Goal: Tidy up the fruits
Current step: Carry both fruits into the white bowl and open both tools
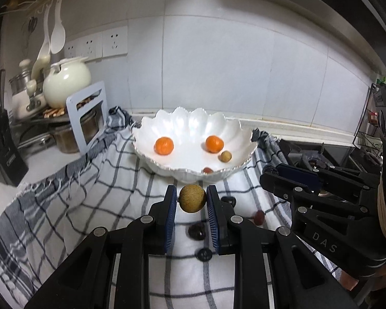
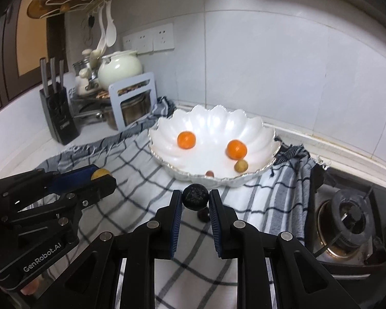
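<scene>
The left hand-held gripper (image 1: 192, 198) is clamped on a round, tan, speckled fruit (image 1: 192, 197); the right hand-held gripper (image 2: 195, 198) pinches a black, wrinkled fruit (image 2: 195, 196). Beyond, on checked cloth (image 1: 103, 180), a glossy white scalloped bowl (image 1: 190, 121) holds two smooth oranges (image 1: 164, 146).

A: What's behind the bench (image 2: 20, 139)?

B: A wall of large white tiles (image 1: 218, 59), with three white sockets (image 1: 97, 45) at ten o'clock.

A: And the left corner?

B: A black knife block (image 2: 58, 113), a cream lidded pot (image 2: 119, 69) on a small rack, and pale spoons (image 2: 108, 31) hanging from a wire shelf.

A: To the right?

B: A gas hob burner (image 2: 350, 221) at four o'clock.
</scene>
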Tool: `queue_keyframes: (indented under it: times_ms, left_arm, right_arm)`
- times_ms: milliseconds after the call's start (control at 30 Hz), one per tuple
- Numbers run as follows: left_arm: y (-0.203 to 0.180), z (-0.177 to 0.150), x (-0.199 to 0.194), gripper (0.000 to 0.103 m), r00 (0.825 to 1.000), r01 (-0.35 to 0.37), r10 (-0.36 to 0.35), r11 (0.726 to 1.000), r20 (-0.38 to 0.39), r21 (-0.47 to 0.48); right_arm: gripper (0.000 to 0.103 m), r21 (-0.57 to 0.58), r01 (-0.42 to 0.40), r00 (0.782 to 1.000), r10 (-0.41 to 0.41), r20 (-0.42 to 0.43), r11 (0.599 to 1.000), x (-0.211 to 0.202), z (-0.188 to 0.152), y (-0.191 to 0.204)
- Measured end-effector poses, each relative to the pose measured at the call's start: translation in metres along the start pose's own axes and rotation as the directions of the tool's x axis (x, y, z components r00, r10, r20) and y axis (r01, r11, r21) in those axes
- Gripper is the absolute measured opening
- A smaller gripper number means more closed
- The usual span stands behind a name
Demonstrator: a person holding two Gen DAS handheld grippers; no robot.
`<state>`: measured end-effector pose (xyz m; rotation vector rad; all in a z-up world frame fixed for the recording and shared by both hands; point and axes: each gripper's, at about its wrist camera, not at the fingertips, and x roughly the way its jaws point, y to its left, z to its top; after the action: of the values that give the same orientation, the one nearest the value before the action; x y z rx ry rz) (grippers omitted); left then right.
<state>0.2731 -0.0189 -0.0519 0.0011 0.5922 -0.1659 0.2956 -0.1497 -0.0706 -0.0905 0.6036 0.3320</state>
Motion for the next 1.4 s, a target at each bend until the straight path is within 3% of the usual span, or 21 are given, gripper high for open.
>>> queue_keyframes:
  times_ms: [433,900,1400]
  left_arm:
    - [0.014,0.034,0.014,0.024,0.998,0.035,-0.037,0.998,0.049,0.042]
    - [0.032,0.069,0.055,0.024,0.999,0.025,-0.028,0.997,0.044,0.07]
    - [0.048,0.086,0.127,0.024,0.995,0.023,-0.02,0.999,-0.093,0.033]
  right_arm:
    - [0.023,0.04,0.074,0.994,-0.077,0.078,0.996,0.005,0.032,0.004]
    - [0.023,0.074,0.09,0.994,-0.095,0.057,0.993,0.048,0.064,-0.005]
    - [0.023,0.053,0.117,0.993,-0.116,-0.036,0.992,0.105,0.083,-0.016]
